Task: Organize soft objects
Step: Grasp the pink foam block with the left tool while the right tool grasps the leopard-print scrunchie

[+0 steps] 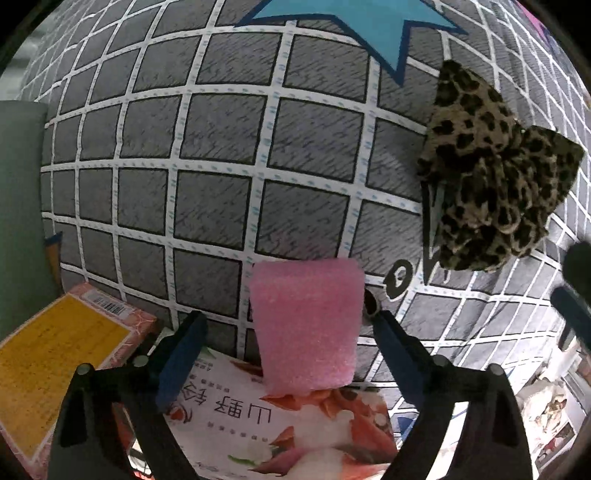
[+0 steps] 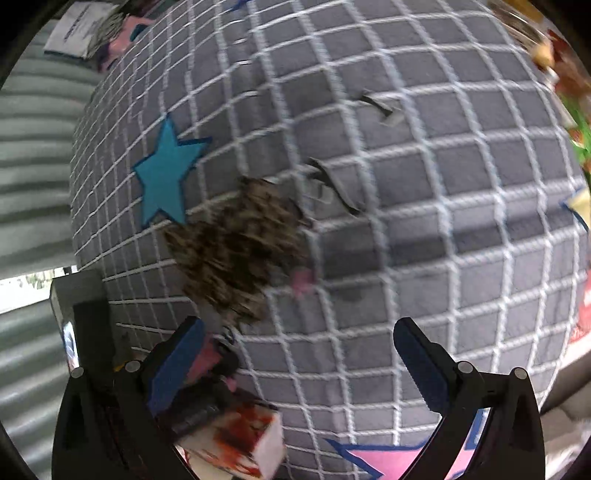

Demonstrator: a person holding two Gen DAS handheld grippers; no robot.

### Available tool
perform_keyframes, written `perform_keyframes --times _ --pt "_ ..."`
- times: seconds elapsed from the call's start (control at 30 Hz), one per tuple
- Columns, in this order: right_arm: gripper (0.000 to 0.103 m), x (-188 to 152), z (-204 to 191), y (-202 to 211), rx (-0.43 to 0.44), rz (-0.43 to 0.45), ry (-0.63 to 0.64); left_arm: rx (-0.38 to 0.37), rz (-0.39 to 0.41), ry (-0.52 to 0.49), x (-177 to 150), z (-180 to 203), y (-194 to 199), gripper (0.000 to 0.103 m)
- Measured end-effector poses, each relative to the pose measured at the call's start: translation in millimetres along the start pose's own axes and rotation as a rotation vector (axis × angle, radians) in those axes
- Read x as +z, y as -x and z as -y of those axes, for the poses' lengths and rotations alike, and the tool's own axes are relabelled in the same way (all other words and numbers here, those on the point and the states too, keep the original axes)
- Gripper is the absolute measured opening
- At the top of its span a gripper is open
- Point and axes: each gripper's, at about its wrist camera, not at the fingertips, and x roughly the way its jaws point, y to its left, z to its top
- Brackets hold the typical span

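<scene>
A pink foam sponge point(image 1: 306, 325) lies half on a white printed box point(image 1: 280, 417), between the fingers of my left gripper point(image 1: 284, 332), which is open around it without touching. A leopard-print fabric bow point(image 1: 491, 173) lies on the grey checked cloth point(image 1: 221, 166) to the right and further off. In the blurred right wrist view the bow point(image 2: 236, 243) lies ahead and left of my right gripper point(image 2: 299, 347), which is open and empty. A small pink patch point(image 2: 303, 280) shows beside the bow.
A yellow-topped box point(image 1: 55, 365) sits at the lower left. A blue star patch point(image 1: 347, 22) marks the cloth's far side; it also shows in the right wrist view point(image 2: 166, 173). The white printed box point(image 2: 243, 439) and a dark device point(image 2: 81, 314) lie left of my right gripper.
</scene>
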Motion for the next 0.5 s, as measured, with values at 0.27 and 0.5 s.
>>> perform_keyframes --times 0.27,0.5 --pt "0.103 33 -36 -46 -0.128 -0.033 0.121 -0.036 0.035 0.025 -19 6 3 0.073" --pt "0.103 24 -89 -81 -0.373 -0.082 0.333 -0.036 0.036 0.052 -26 -5 -5 0.087"
